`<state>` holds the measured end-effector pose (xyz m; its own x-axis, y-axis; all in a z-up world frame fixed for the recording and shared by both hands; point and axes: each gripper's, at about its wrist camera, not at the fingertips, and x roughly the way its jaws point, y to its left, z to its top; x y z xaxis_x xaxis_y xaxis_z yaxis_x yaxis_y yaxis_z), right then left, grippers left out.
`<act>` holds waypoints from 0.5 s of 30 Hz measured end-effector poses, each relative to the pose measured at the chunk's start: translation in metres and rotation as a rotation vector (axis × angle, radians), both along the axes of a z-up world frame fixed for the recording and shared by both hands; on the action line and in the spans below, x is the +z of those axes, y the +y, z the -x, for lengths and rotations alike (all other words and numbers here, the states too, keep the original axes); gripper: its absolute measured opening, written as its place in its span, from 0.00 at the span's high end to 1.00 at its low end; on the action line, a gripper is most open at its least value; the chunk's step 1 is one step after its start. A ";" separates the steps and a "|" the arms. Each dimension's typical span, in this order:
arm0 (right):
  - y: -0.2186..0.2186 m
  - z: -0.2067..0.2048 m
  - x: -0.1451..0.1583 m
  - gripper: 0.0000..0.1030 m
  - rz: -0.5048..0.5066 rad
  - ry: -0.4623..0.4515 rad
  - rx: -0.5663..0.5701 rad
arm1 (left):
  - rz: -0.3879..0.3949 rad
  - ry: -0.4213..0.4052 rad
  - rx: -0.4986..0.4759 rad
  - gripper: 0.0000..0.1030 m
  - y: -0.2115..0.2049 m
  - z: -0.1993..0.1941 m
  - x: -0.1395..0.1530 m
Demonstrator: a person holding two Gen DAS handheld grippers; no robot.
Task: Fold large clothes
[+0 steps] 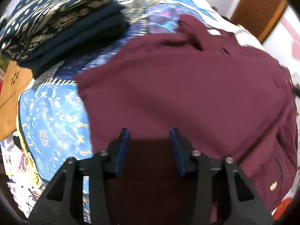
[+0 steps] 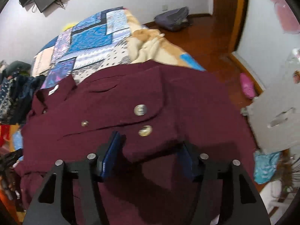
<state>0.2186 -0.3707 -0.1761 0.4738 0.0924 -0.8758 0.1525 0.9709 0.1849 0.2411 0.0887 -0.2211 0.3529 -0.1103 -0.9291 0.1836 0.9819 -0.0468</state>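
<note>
A large maroon garment (image 1: 187, 86) with metal buttons lies spread over the bed's blue patchwork quilt (image 1: 54, 120). In the right wrist view the maroon garment (image 2: 168, 97) shows its collar at the left and a buttoned flap (image 2: 139, 110) in the middle. My left gripper (image 1: 150, 133) hovers open above the garment's near part, with nothing between its blue pads. My right gripper (image 2: 151, 141) stands open too; a raised fold of the maroon cloth (image 2: 150, 148) lies between its jaws, loose, not pinched.
A stack of folded dark patterned clothes (image 1: 56, 26) sits on the quilt to the far left. A beige blanket (image 2: 155, 43) is bunched at the bed's far edge. On the wooden floor lie a grey backpack (image 2: 172, 18) and a pink slipper (image 2: 247, 88); a grey cabinet (image 2: 277, 120) stands at the right.
</note>
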 end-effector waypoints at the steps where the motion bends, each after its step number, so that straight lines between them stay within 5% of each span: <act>1: -0.002 0.002 0.007 0.44 -0.005 -0.017 -0.002 | -0.010 -0.005 -0.007 0.55 -0.005 0.007 0.001; 5: -0.007 0.003 0.029 0.42 -0.008 -0.089 -0.043 | -0.059 -0.023 -0.007 0.54 -0.019 0.022 -0.002; 7: -0.005 0.000 0.032 0.25 0.011 -0.122 -0.057 | -0.069 -0.028 -0.008 0.54 -0.019 0.034 -0.001; 9: -0.004 -0.001 0.026 0.24 0.013 -0.131 -0.068 | -0.072 -0.031 -0.003 0.51 -0.013 0.045 0.007; 15: -0.013 0.007 -0.023 0.24 -0.072 -0.008 -0.088 | -0.084 -0.097 0.040 0.45 -0.009 0.036 0.036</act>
